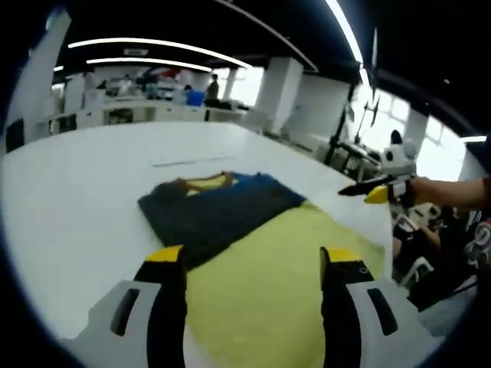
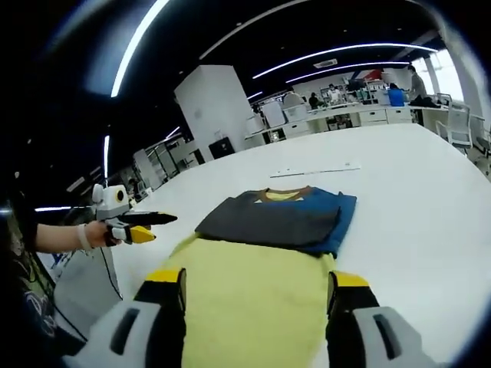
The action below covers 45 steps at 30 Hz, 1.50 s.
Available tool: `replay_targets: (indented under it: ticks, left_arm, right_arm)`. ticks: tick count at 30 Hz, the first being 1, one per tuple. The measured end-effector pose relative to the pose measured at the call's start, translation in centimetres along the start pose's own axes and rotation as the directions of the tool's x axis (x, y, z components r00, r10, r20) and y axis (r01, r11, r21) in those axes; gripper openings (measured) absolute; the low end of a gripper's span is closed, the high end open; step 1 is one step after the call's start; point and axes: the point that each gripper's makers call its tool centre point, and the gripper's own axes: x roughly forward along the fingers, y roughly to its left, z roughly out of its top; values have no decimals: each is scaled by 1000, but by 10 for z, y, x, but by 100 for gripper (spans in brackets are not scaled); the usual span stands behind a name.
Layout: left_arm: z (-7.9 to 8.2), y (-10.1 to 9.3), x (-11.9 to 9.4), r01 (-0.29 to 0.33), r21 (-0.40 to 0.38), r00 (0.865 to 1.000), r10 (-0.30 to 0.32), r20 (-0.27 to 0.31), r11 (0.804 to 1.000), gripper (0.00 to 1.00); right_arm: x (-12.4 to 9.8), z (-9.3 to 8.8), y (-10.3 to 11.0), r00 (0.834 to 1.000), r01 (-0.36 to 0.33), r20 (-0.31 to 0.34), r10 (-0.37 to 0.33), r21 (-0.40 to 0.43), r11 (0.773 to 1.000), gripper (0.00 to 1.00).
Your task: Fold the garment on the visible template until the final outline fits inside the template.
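Observation:
A folded garment [image 1: 219, 205] [image 2: 280, 218], dark grey over blue with a yellow and brown collar, lies on the far end of a yellow template [image 1: 284, 291] [image 2: 253, 299] on the white table. My left gripper [image 1: 253, 257] is open above the template's near part, with nothing between its jaws. My right gripper [image 2: 257, 277] is also open and empty above the template. Each gripper shows in the other's view, held in a hand off the table's side: the right gripper [image 1: 377, 191] and the left gripper [image 2: 138, 227].
A thin pale strip [image 1: 192, 161] [image 2: 314, 170] lies on the white table [image 1: 77, 207] [image 2: 430, 230] beyond the garment. The table's edge runs close to the template on one side. Desks, a white pillar [image 2: 211, 103] and people stand in the background.

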Motion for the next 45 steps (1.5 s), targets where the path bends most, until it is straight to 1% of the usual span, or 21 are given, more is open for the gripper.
replay_targets:
  ticks: [4,6,8,9,11,13,15,17,18,21,23,24,25,26,28,30,31,34,40,42,45]
  left_arm:
    - [-15,5,-16,3,25,999,-1,-53,1000,63]
    - [-25,8,-28,-3,25,996,6,-91,1000,63]
    - [-29,8,-38,1,19,995,0,-96,1000,64]
    - [-35,8,-45,1,19,993,1,-119,1000,63]
    - [-45,9,-54,1,11,988,1,-156,1000,62]
    - [-49,8,-61,5,-2,986,-5,-165,1000,61]
    - [-62,6,-69,3,-35,975,-11,-222,999,57]
    - [-66,4,-72,13,-41,973,-22,-230,999,55]
    - [-72,2,-75,15,-69,966,-33,-256,997,54]
    - [-80,-3,-80,21,-103,956,-50,-287,994,52]
    - [-87,-8,-84,20,-149,945,-67,-319,989,50]
    - [-92,-10,-86,17,-160,937,-72,-342,987,49]
    - [-95,-11,-86,22,-155,934,-75,-350,988,47]
    - [-100,-14,-89,20,-170,924,-83,-374,985,46]
    - [-105,-17,-90,17,-195,920,-92,-381,981,45]
    - [-114,-22,-93,10,-246,903,-114,-414,969,42]
    - [-117,-23,-92,13,-244,903,-117,-414,970,42]
    - [-125,-28,-95,6,-271,887,-130,-442,963,41]
    - [-132,-33,-98,-6,-308,876,-144,-461,951,38]
    - [-136,-33,-99,-14,-326,876,-145,-460,945,37]
    - [-141,-33,-101,-30,-362,874,-152,-462,932,36]
  right_arm:
    - [-13,-8,2,1000,-5,-1,5,12,1000,67]
    - [-20,-16,2,1000,3,-13,-3,10,1000,67]
    - [-28,-23,1,1000,12,-24,-12,5,1000,66]
    - [-32,-28,0,999,15,-32,-14,12,1000,65]
    - [-38,-38,0,999,19,-44,-19,21,1000,62]
    - [-42,-46,-1,998,24,-62,-22,30,999,59]
    - [-46,-55,-1,997,29,-78,-27,34,999,57]
    - [-50,-64,1,995,27,-98,-22,48,998,53]
    - [-52,-70,1,993,28,-113,-21,58,998,50]
    - [-60,-81,3,990,38,-136,-32,43,998,44]
    - [-64,-89,4,987,42,-158,-34,52,998,42]
    - [-68,-95,5,984,44,-176,-35,44,998,41]
    - [-71,-100,5,981,48,-190,-40,36,998,38]
    - [-74,-105,4,978,54,-203,-47,31,998,35]
    - [-79,-113,1,973,64,-222,-56,25,998,35]
    - [-84,-117,-1,973,73,-220,-62,41,996,35]
    - [-86,-118,-1,976,73,-211,-59,58,996,34]
    - [-91,-122,-2,975,79,-214,-64,62,995,31]
    - [-93,-131,-2,972,83,-226,-61,92,992,27]
    - [-92,-132,-4,974,101,-215,-76,110,989,23]
    - [-91,-135,-3,972,92,-225,-66,107,990,16]
